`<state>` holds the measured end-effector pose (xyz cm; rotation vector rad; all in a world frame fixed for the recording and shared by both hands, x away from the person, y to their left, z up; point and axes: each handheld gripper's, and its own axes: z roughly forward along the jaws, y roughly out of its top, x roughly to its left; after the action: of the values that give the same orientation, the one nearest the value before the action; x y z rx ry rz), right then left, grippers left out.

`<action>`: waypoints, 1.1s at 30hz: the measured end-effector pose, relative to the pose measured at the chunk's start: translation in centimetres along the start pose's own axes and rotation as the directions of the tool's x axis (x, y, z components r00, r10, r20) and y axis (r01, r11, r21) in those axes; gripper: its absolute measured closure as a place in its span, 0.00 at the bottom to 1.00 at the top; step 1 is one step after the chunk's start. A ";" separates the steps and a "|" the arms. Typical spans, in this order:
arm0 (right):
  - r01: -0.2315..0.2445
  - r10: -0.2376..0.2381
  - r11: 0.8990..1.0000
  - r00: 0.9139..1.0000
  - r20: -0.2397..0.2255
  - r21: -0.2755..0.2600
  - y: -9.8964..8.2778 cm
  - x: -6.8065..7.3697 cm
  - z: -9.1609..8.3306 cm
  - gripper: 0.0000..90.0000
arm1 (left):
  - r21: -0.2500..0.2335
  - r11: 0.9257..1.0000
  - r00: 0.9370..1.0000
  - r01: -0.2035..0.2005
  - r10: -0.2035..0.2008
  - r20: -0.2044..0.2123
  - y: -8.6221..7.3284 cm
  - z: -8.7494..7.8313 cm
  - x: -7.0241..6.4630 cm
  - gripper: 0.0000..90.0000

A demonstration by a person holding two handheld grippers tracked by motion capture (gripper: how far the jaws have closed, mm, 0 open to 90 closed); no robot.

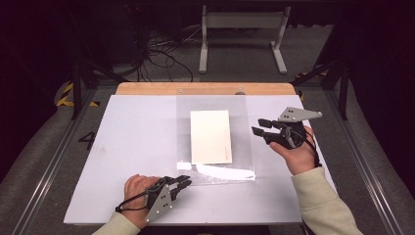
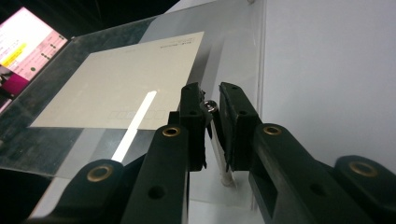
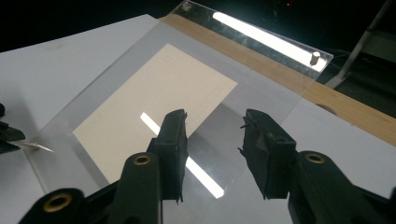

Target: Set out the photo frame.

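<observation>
Both grippers matte black. Left gripper (image 1: 182, 184) and right gripper (image 1: 262, 128) each had grey three-cornered plate on top with small dark screw holes. Brass-ringed pivots showed on jaw arms up close. Thin black cable looped off left one, near wrist. Person wore pale cream sleeves (image 1: 325, 201), kinda sweatshirt-looking.

Card's (image 2: 116, 88) small print too blurred to read

Tongs (image 3: 212, 154) apart, empty, over clear sheet (image 3: 261, 88) covering cream card (image 3: 154, 100).
</observation>
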<state>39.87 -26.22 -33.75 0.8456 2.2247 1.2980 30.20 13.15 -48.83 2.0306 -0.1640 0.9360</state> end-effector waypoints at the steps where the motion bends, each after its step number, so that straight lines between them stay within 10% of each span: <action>1: 0.000 0.000 1.000 1.000 0.001 0.004 0.2 -0.1 0.1 0.65 | 0.004 1.000 1.000 -0.010 0.010 0.001 0.0 0.0 0.0 0.89; 33: -0.126 0.126 0.990 0.992 -0.009 0.056 5.6 -4.7 3.6 0.41 | 0.026 0.992 0.992 -0.123 0.122 0.020 0.3 -0.5 -0.9 0.94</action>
<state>47.16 -25.13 -30.23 1.0162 2.2580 1.3055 29.15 13.12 -49.11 2.0728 -0.2904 1.0006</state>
